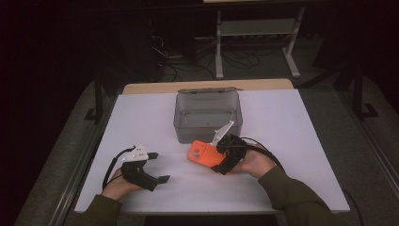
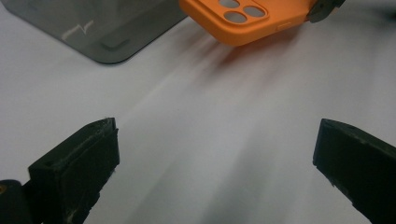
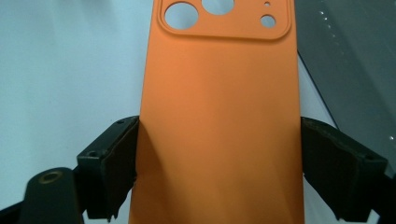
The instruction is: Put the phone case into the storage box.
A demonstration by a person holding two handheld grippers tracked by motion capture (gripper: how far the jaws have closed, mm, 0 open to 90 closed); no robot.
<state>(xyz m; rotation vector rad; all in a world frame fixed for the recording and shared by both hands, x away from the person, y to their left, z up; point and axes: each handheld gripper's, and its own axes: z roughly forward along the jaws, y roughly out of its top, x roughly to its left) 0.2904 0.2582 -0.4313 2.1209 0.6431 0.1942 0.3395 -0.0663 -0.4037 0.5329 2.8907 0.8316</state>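
White table [image 1: 291, 141] in a dark room – right gripper [image 1: 221, 157] fingers clamp the orange phone case [image 1: 201, 154]; left gripper [image 1: 157, 167] fingers gape.

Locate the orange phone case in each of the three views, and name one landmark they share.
High view: orange phone case lies centre, just before the grey plastic box.
Left gripper view: top edge, right of centre, camera cutouts showing.
Right gripper view: fills the centre, between the right hand-held gripper jaws, which press its edges.
Shared landmark: the grey plastic box.
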